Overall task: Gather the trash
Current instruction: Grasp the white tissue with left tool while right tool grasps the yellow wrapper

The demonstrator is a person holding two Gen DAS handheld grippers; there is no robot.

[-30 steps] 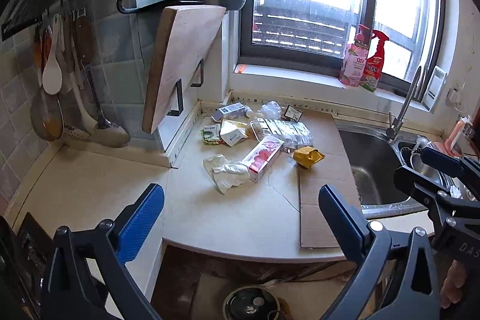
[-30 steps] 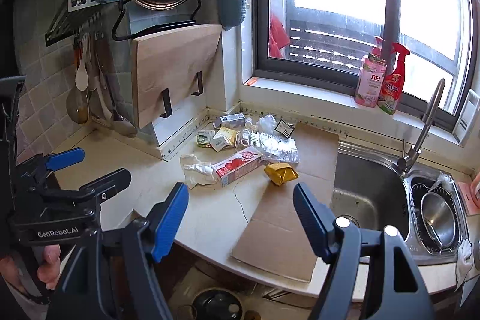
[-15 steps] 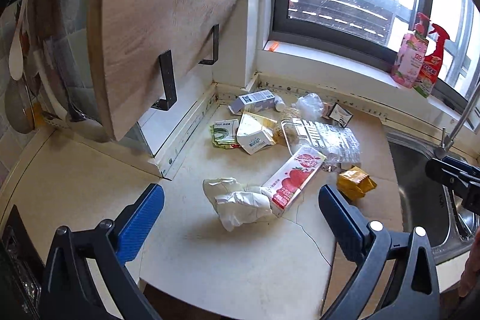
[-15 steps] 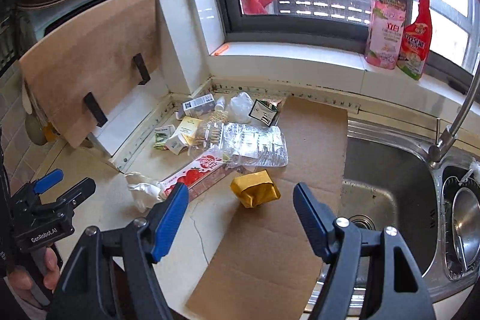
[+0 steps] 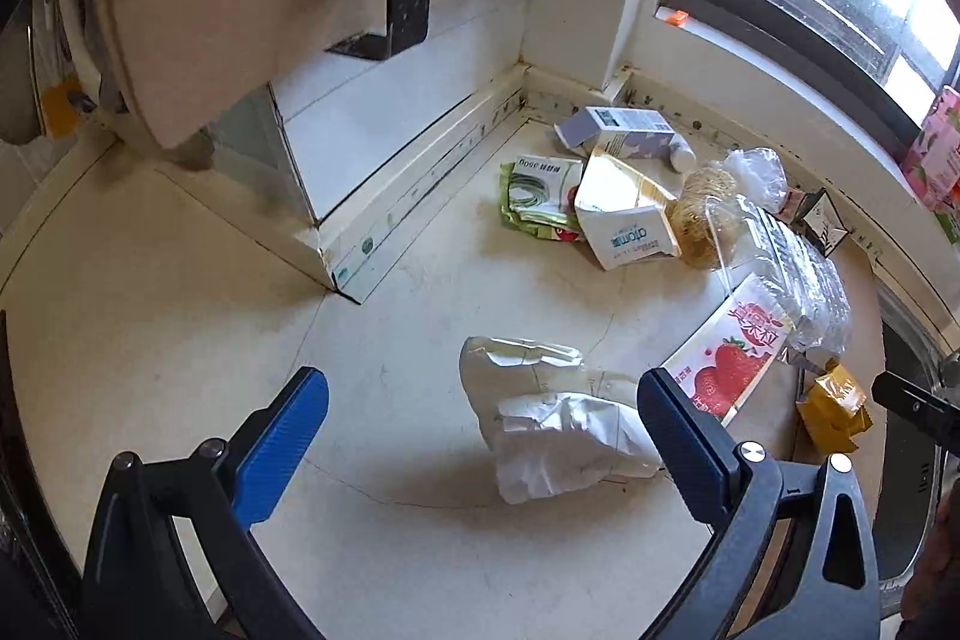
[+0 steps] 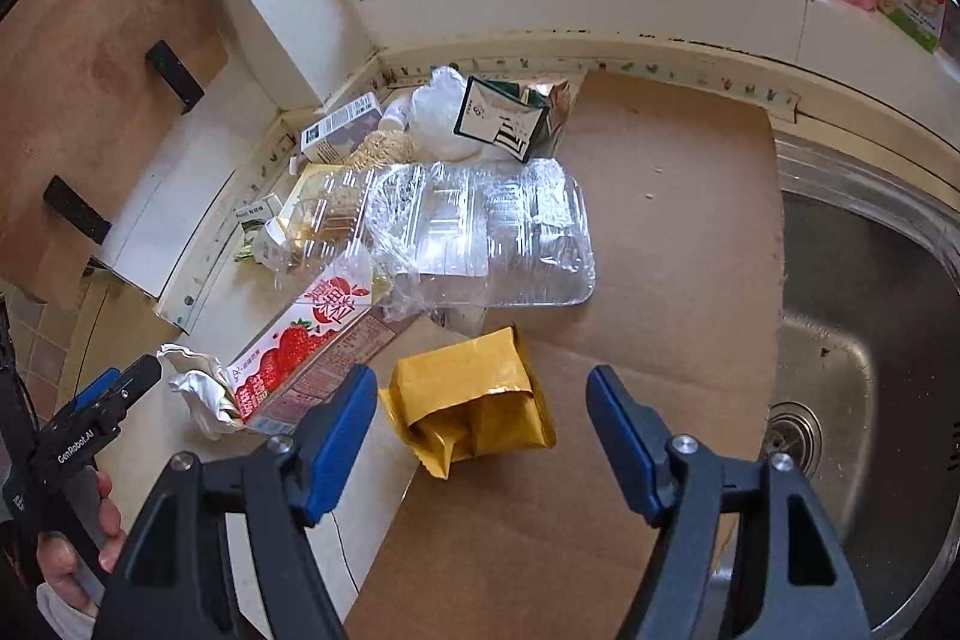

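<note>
Cream worktop under a window carries your trash, heaped toward its back corner where the two walls meet. Nearest you, a crumpled white wrapper lies between the spread fingers of your left gripper, which hangs above it with jaws wide apart and nothing held. Touching that wrapper on its sink side is a strawberry carton lying flat. A crumpled yellow packet sits on the near edge of a cardboard sheet covering the worktop beside the sink; your right gripper is poised over the packet, jaws wide apart, pads clear of it. Behind the carton a clear plastic tray overlaps the cardboard. Farther back sit a torn white milk carton, a green packet, a small grey box, a dark green carton and what looks like a white plastic bag. A wooden cutting board hangs on the wall at the worktop's far left.
</note>
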